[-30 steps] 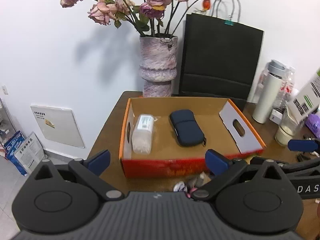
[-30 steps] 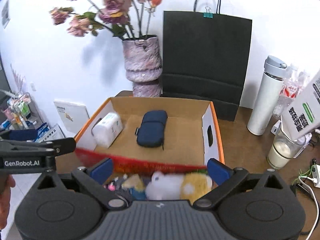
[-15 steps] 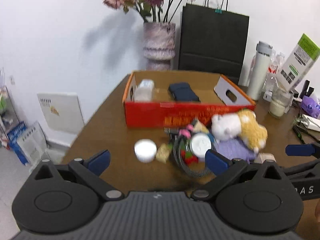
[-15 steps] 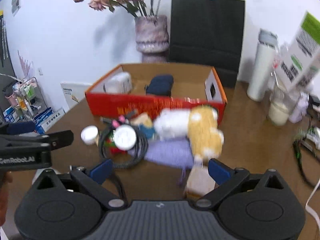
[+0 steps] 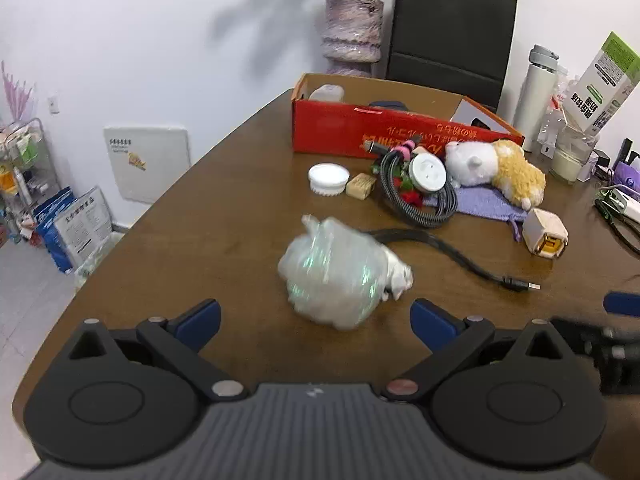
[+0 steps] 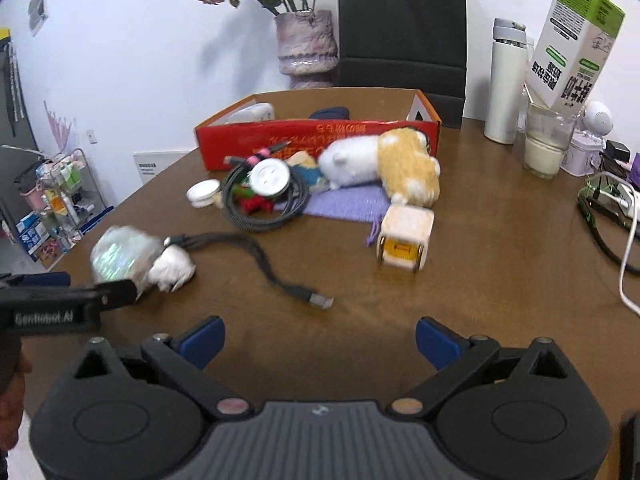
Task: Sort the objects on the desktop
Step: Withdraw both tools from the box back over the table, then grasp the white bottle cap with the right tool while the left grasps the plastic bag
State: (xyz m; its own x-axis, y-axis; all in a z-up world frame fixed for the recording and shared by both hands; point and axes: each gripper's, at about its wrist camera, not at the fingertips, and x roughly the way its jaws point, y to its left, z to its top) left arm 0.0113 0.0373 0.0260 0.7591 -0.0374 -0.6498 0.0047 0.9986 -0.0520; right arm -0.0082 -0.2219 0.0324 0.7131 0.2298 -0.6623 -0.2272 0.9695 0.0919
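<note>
Both grippers hang above the near edge of the brown tabletop (image 5: 224, 220), and each has its fingers spread wide with nothing between them: the left gripper (image 5: 315, 318) points at a crinkled, shiny plastic bag (image 5: 336, 270) that lies just beyond its fingertips, while the right gripper (image 6: 319, 339) faces bare wood, with the plug end of a black cable (image 6: 256, 254) lying just ahead of it. The cable runs from the bag toward the near right. Farther back sits the clutter: a white round lid (image 5: 328, 178) on the left, a small tan block (image 5: 361, 186) just beside it, a coil of braided cord (image 5: 416, 204) with a white round disc (image 5: 428, 171) lying on it, and a white and tan plush toy (image 5: 496, 166) resting on a purple cloth (image 5: 486, 204). A cream and yellow cube (image 6: 406, 236) stands near the cloth's right corner. Behind them all, at the far side, is the red cardboard box (image 5: 360, 130), which holds a white packet (image 5: 327, 92) and a dark blue pouch (image 6: 330, 113). A vase (image 6: 306, 46), a black paper bag (image 6: 402, 28) and a white flask (image 6: 504, 80) stand behind and to the right of the box.
</note>
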